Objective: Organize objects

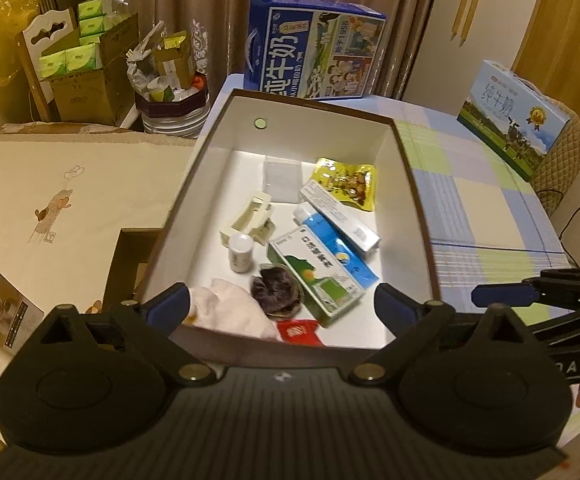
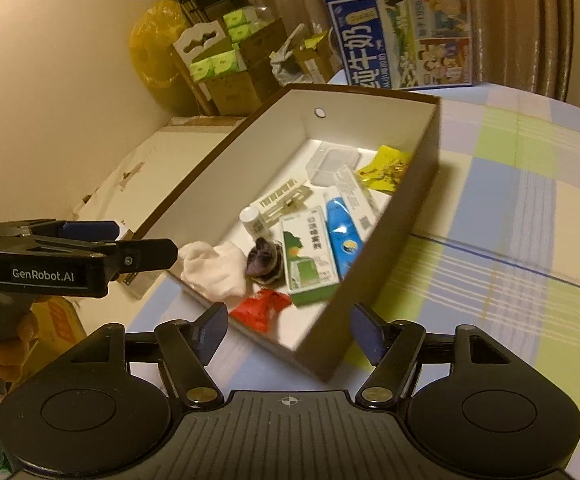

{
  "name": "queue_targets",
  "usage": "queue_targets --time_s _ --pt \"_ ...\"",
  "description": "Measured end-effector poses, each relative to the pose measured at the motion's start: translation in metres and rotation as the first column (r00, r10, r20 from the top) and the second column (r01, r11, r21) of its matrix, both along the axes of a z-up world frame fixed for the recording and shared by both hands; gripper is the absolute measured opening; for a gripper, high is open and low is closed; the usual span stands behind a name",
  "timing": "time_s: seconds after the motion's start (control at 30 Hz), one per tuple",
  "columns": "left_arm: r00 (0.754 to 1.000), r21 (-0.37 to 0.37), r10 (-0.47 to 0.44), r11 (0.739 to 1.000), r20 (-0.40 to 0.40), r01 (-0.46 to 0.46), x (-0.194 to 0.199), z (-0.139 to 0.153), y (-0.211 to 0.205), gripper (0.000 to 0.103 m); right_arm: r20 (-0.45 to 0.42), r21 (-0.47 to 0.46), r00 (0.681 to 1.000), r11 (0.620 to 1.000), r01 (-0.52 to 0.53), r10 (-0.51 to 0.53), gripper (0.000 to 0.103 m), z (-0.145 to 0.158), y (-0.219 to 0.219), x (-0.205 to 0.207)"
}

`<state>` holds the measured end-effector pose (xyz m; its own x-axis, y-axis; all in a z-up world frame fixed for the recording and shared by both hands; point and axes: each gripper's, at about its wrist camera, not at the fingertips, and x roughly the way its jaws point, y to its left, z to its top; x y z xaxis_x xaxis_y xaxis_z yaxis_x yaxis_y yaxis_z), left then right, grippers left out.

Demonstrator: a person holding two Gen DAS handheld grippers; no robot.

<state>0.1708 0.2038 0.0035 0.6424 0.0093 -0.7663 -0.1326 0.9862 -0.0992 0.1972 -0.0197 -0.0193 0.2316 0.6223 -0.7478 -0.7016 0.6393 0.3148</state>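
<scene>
Left gripper [image 1: 282, 304] hangs over the near end of the open box [image 1: 417, 184], fingers spread wide, nothing between them. Inside, running left to right: white cloth [image 1: 230, 308] at seven o'clock, small white bottle [image 1: 240, 253] just above it, dark round bundle [image 1: 276, 290] beside that, red packet [image 1: 299, 330] at six, green-and-white carton [image 1: 315, 276] in the middle, blue carton [image 1: 329, 240] touching it, yellow packet [image 1: 347, 182] up at one o'clock. Right gripper [image 2: 290, 334] sits at the box's near corner, fingers parted, empty.
</scene>
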Motion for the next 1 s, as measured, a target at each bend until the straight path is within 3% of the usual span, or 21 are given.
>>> queue_targets --time_s 0.37,1.0 --pt "1.0 0.026 0.009 1.0 0.018 -0.01 -0.042 0.004 -0.069 0.102 0.008 0.005 0.998 0.998 0.063 -0.063 0.067 0.012 -0.087 -0.026" --pt "0.998 -0.012 -0.053 0.998 0.031 0.053 -0.1 0.006 -0.182 0.102 0.047 -0.01 0.977 0.978 0.21 -0.21 0.067 0.022 -0.219 -0.072"
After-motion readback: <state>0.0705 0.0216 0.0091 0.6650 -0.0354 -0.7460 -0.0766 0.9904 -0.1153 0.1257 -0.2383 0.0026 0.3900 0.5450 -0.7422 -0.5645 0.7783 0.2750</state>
